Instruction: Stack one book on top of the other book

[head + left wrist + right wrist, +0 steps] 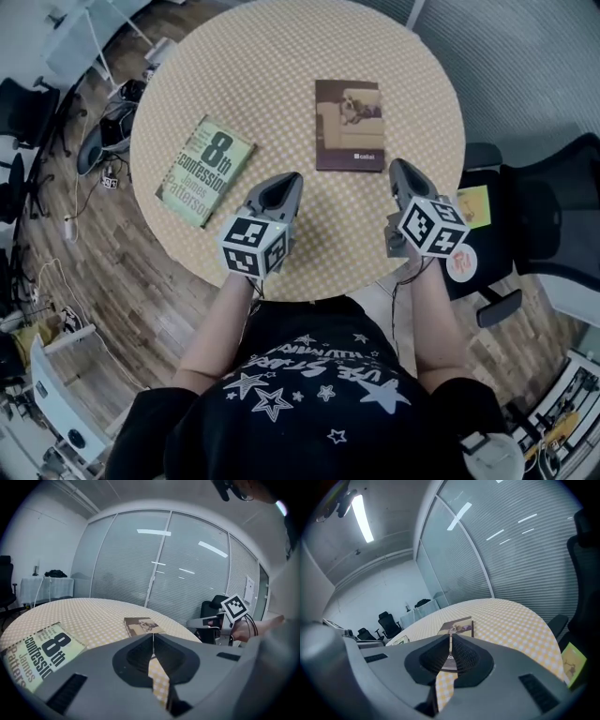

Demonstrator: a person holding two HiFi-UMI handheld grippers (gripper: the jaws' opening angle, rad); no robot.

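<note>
While you hold both grippers over the near edge of the round checkered table (281,56), each pair of jaws is pressed together on nothing. From the left gripper (289,178), the green book (204,171) lies flat at nine o'clock and the brown book (350,125) at one o'clock. From the right gripper (398,169), the brown book is at eleven o'clock. The books are well apart. In the left gripper view, the gripper body cuts off the green cover's lettering. In the right gripper view, the jaws hide the brown book's near end.

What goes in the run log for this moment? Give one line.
left gripper shut, empty | right gripper shut, empty | green book, brown book apart on table | not stacked
</note>
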